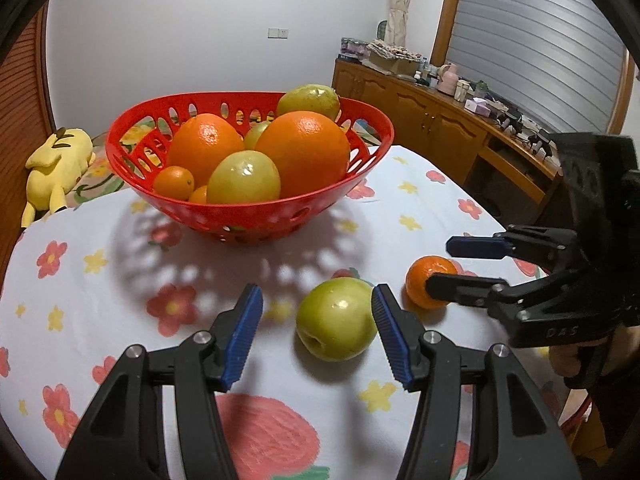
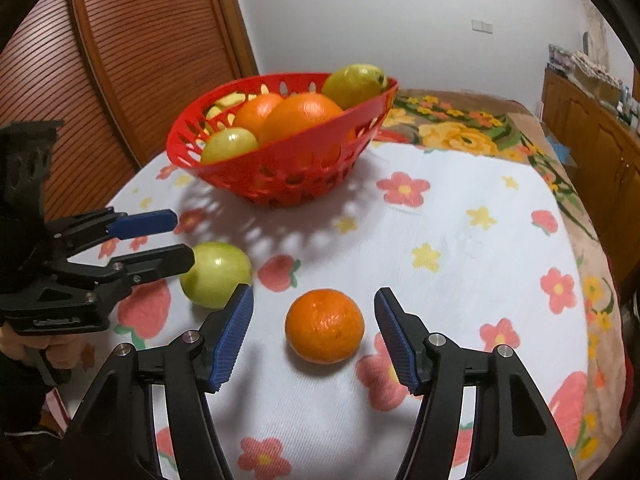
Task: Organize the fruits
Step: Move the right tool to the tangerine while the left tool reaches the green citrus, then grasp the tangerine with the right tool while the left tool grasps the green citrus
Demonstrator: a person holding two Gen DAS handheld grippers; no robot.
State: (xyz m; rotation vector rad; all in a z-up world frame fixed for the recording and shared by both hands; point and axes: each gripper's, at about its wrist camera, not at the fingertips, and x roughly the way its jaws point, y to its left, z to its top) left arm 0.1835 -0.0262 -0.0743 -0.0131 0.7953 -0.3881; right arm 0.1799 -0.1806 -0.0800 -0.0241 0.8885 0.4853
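Plush toy: a yellow plush toy (image 1: 54,168) lay at the far left edge, off the cloth and out of play.
Basket: the red basket (image 1: 248,216) stood at the back of the flowered tablecloth (image 1: 100,280), already heaped with oranges and green fruit, so any newcomer looked set to perch on top.
Left gripper: the left gripper (image 1: 318,336) hovered with its jaws apart around the green apple (image 1: 336,318); the right pad sat just at the skin, the left pad was clear of it. No squeeze yet, by the look of it.
Right gripper: the right gripper (image 2: 314,334) straddled the small orange (image 2: 324,326), gaps showing on both sides, nothing held.
Obstacles: the two fruits lay near each other, so the grippers crowded one another; the basket's near rim stood between them and the pile.
Sideboard: a cluttered wooden sideboard (image 1: 440,120) ran along the right wall, well apart.
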